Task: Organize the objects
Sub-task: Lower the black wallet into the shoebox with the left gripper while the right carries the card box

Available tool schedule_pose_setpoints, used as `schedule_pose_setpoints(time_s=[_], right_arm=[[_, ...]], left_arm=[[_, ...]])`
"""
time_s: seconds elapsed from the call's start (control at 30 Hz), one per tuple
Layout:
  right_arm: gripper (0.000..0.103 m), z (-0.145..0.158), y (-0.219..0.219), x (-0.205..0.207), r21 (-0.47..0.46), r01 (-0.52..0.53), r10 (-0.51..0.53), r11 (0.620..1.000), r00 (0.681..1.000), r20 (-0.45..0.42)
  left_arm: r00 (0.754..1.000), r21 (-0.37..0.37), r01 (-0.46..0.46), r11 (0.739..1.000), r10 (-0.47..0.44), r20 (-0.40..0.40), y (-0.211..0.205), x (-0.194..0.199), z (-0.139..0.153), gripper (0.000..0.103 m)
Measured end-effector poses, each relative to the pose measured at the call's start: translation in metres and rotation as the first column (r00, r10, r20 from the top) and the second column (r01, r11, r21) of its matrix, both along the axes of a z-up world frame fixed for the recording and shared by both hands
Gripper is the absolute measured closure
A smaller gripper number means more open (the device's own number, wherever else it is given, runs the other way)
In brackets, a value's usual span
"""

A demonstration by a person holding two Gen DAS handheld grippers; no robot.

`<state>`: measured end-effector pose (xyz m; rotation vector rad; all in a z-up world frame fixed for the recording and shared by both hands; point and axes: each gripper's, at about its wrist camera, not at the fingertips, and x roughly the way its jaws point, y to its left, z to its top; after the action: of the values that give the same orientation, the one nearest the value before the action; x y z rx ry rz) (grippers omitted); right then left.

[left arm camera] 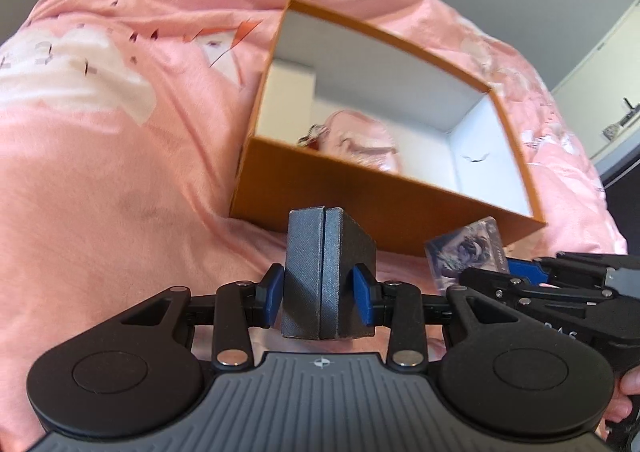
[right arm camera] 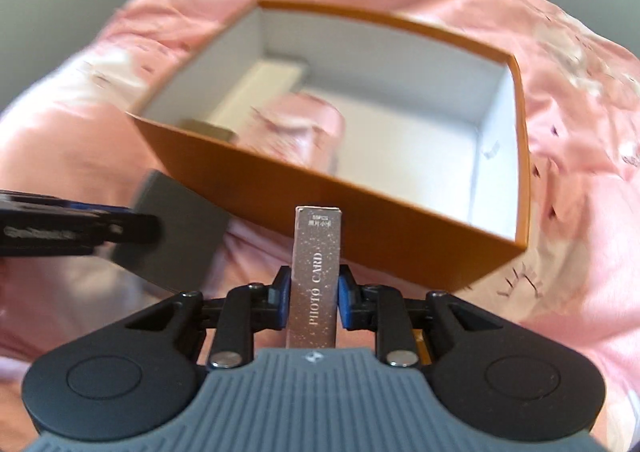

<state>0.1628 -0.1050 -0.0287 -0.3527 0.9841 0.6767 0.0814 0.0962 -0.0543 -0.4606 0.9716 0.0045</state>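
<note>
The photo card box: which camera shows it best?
The right wrist view: the photo card box stands centred in the right gripper, its lettering readable. The left wrist view catches only a corner of it behind that gripper.

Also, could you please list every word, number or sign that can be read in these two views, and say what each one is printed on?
"PHOTO CARD": runs along the edge of the slim glittery box held in the right claw.
Small print at the top of that same edge: too small to read.
Letters on the right claw's body, seen from the left wrist: only partly visible, unreadable.
Embossed text on the left claw's finger: too blurred to read.
</note>
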Motion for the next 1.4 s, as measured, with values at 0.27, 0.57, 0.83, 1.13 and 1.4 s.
schedule_pose_setpoints(time_s=[0.27, 0.57, 0.83, 1.13, 1.4], right_arm=[[0.079, 0.053, -0.019, -0.018, 0.210, -0.046, 0.048, 0.977, 0.999, -0.004], [0.079, 0.085, -0.028, 0.030, 0.343, 0.027, -0.047, 0.939, 0.998, 0.051], [0.079, 0.051, -0.022, 0.098, 0.318, 0.170, -0.181, 0.933, 0.983, 0.004], [0.079, -0.006, -0.002, 0.160, 0.286, 0.262, -0.244, 0.922, 0.965, -0.097], [0.079, -0.030, 0.006, 0.188, 0.269, 0.304, -0.271, 0.914, 0.950, -0.154]], left_arm=[[0.989, -0.052, 0.059, 0.997, -0.051, 0.138, 0.003, -0.005, 0.058, 0.061], [0.965, -0.022, 0.058, 0.998, -0.050, 0.259, 0.008, 0.068, 0.098, 0.061], [0.983, -0.065, 0.071, 0.995, -0.059, 0.176, 0.005, 0.156, 0.048, 0.061], [0.996, -0.038, 0.080, 0.996, -0.078, 0.050, 0.000, 0.216, -0.011, 0.061], [0.999, -0.071, 0.043, 0.997, -0.045, -0.019, 0.013, 0.230, -0.043, 0.061]])
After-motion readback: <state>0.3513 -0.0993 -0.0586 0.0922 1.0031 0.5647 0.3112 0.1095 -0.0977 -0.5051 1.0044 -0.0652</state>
